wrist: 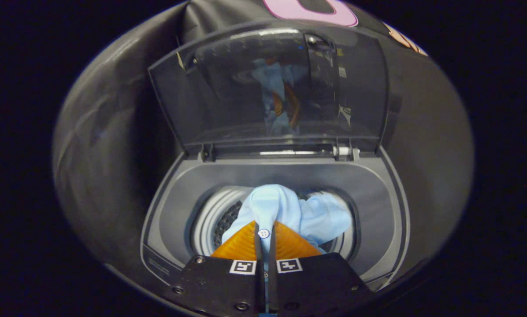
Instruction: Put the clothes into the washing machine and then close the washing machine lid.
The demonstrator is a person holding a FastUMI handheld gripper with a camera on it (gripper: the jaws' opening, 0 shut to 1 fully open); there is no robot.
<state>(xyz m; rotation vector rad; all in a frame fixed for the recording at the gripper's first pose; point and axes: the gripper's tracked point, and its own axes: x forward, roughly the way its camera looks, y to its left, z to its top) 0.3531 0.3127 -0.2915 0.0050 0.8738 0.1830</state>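
While the claw [263,230] is clamped on the blue shirt [290,211] above the drum [210,220], loose cloth could snag its rim. A sleeve left outside might jam the raised lid [228,88].

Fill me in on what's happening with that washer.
A hand-held gripper is shut on a light blue shirt, both orange fingers pinching the fabric near a white button. The shirt hangs over the open drum of a top-loading washer, bunched just ahead of the fingers and partly down inside. The lid stands raised at the back, reflecting the shirt. So the shirt is going in and not yet released; the lid is yet to be closed.
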